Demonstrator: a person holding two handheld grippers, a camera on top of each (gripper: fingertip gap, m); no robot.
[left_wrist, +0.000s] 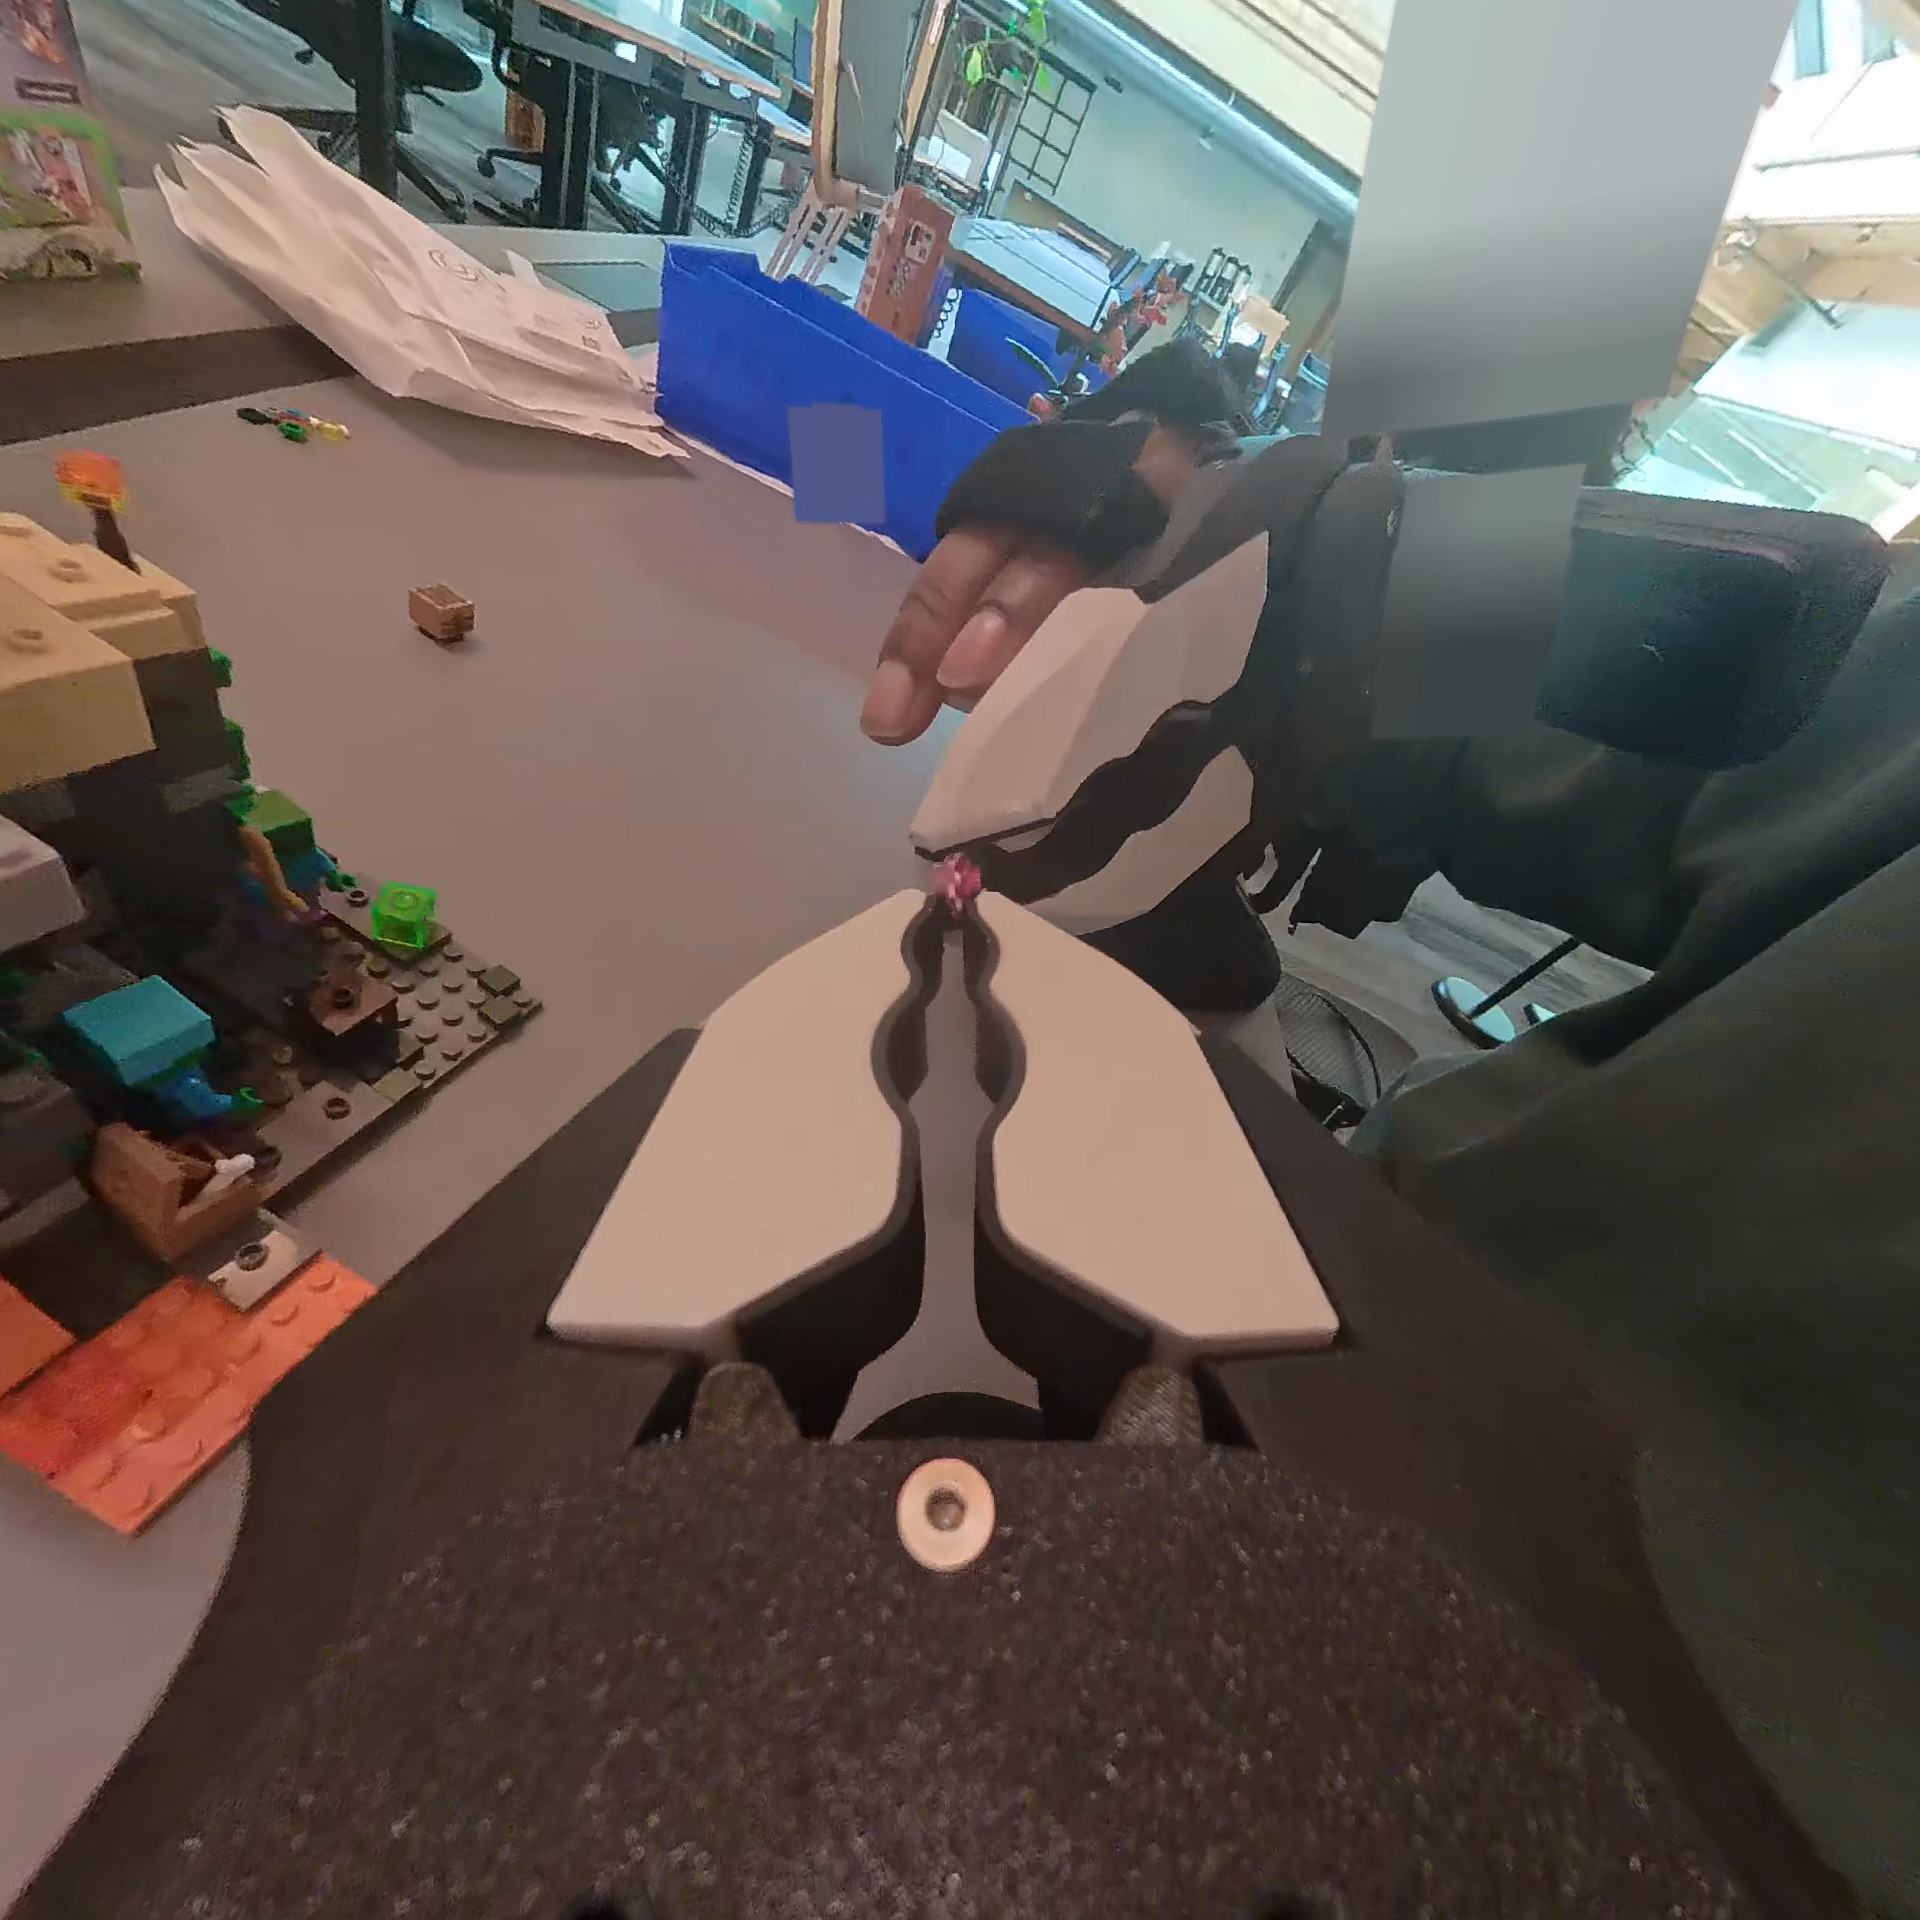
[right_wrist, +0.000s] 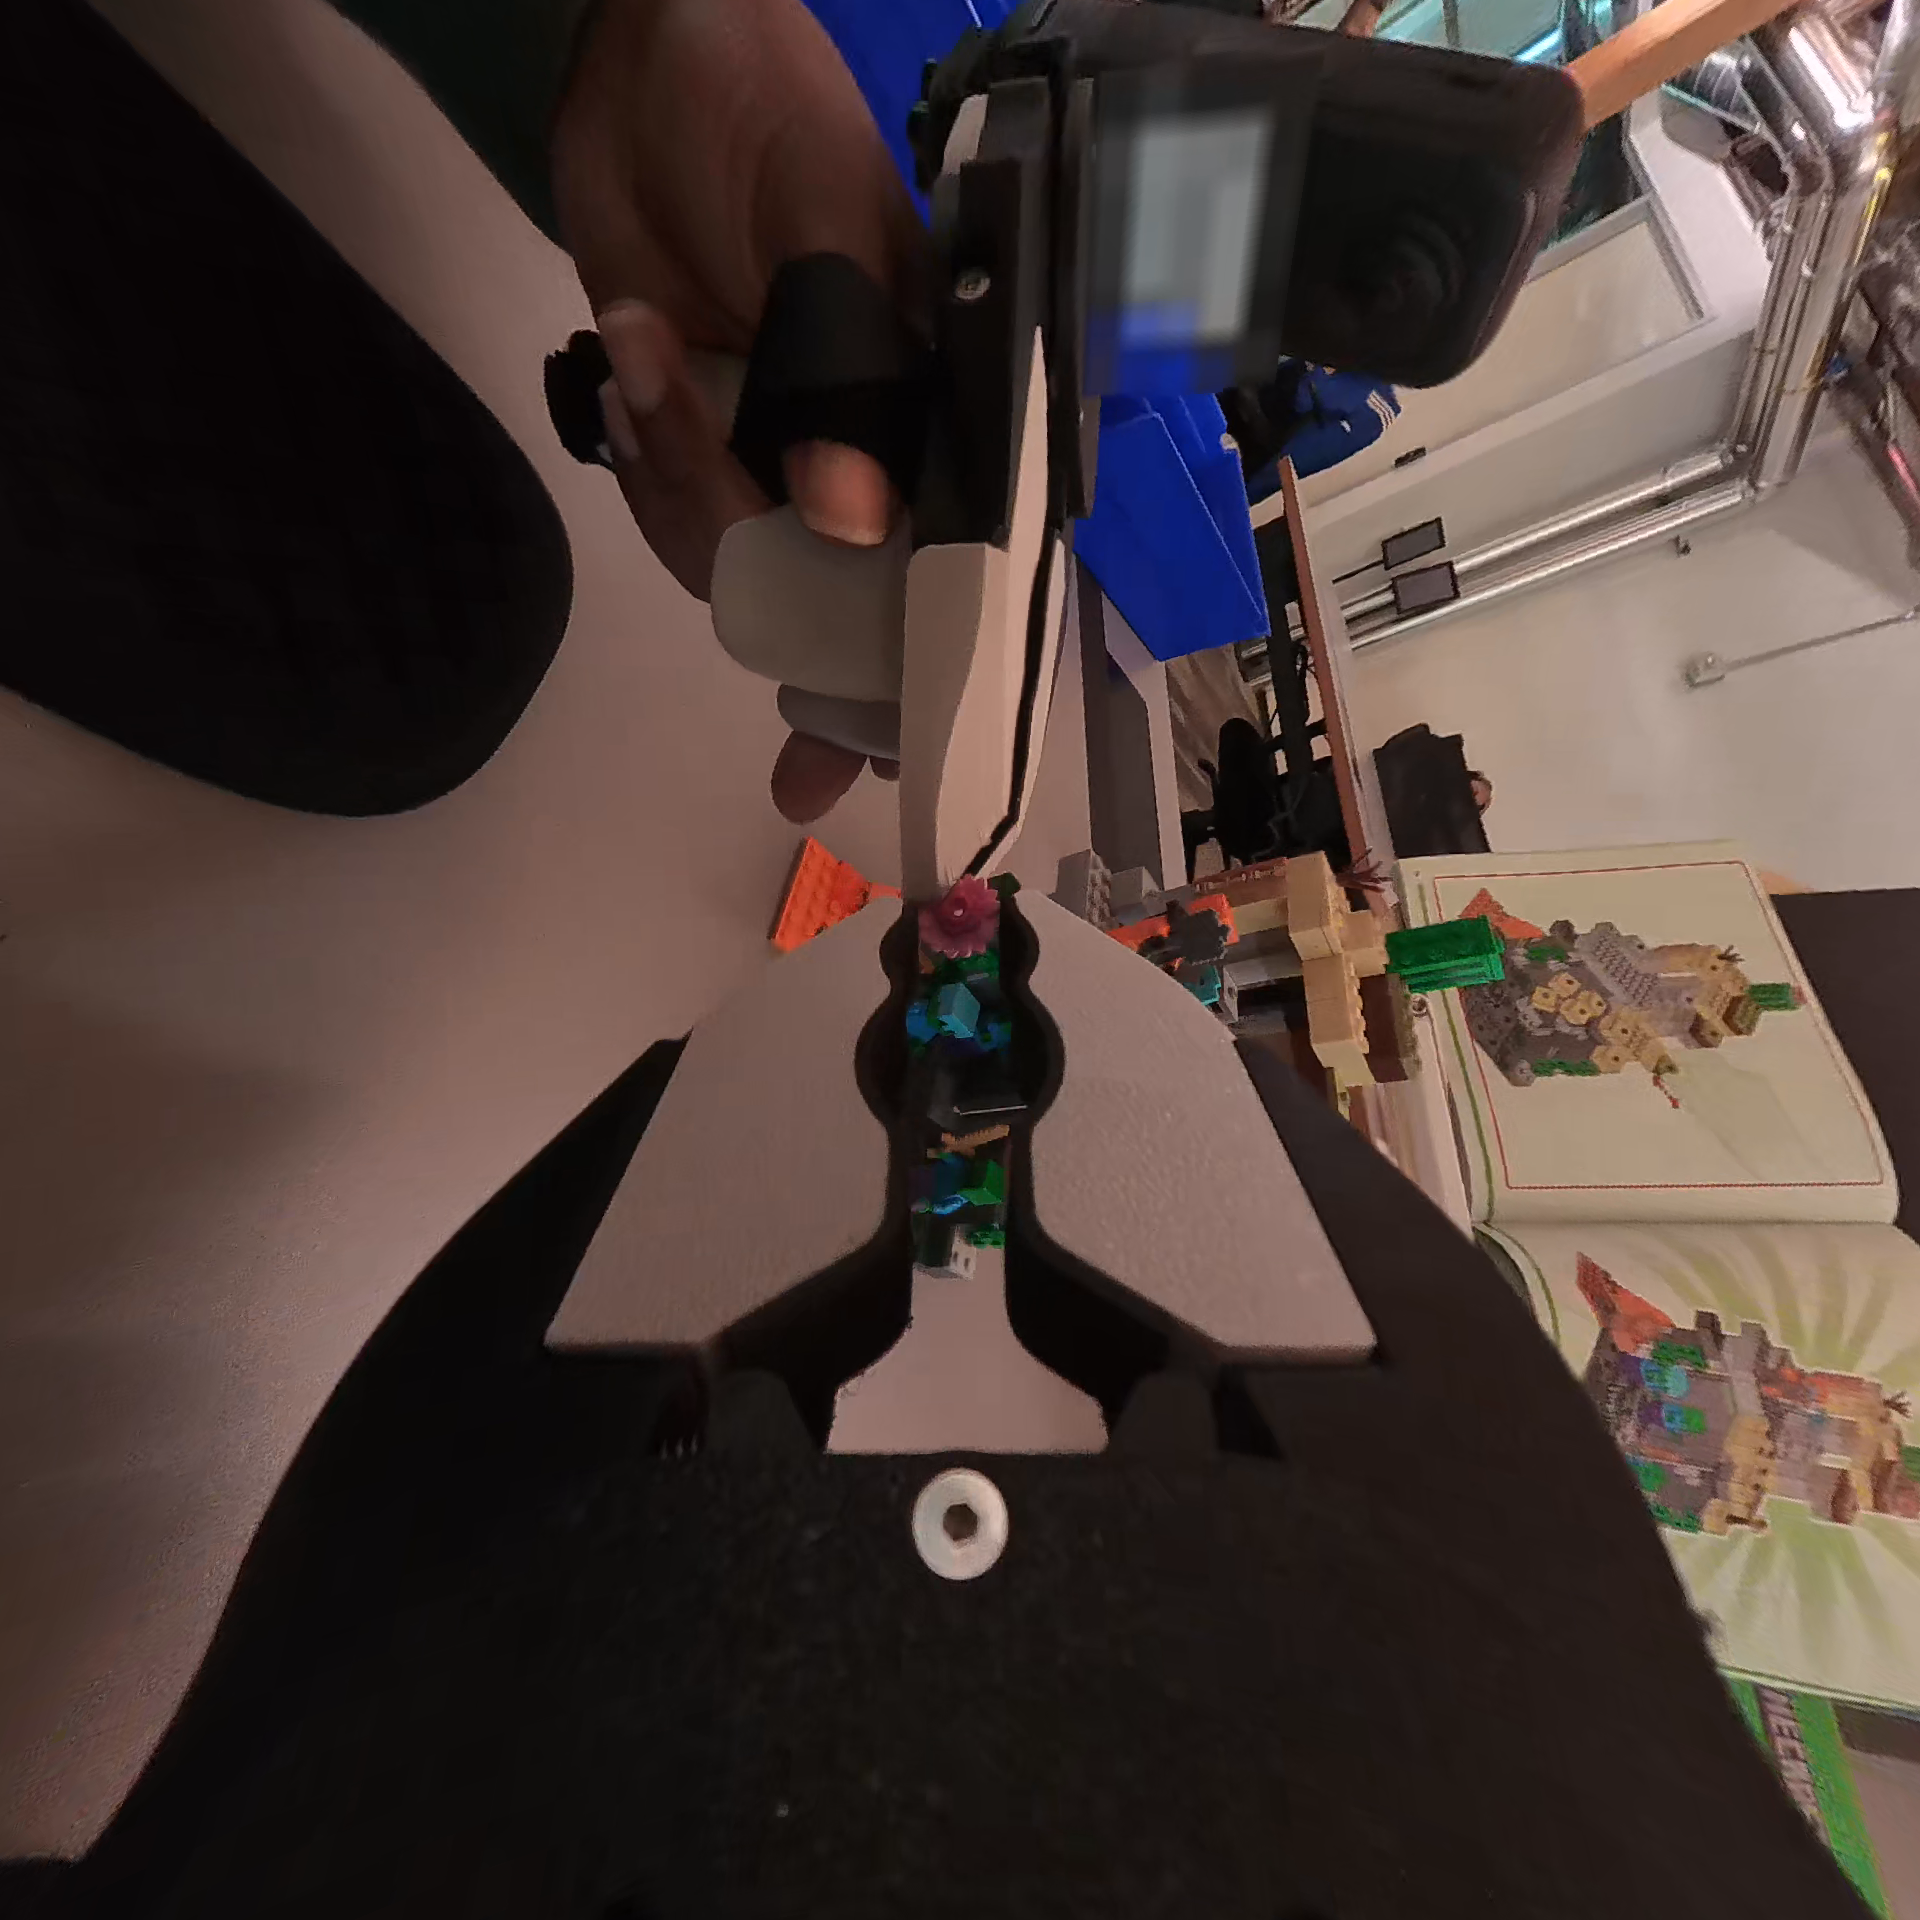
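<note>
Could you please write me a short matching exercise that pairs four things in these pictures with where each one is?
Things:
1. pink flower piece
2. small brown block
3. blue bin
4. clear green brick

Places:
A. on the dark studded baseplate of the brick model
B. alone on the bare grey table
C. pinched where the left hand-held gripper and right hand-held gripper meet tip to tip
D. at the table's far edge, beside the white paper bags

Pairs: 1-C, 2-B, 3-D, 4-A

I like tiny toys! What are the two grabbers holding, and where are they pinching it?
A tiny pink flower piece. The left gripper and right gripper meet tip to tip, each pinching one side of it.
</note>
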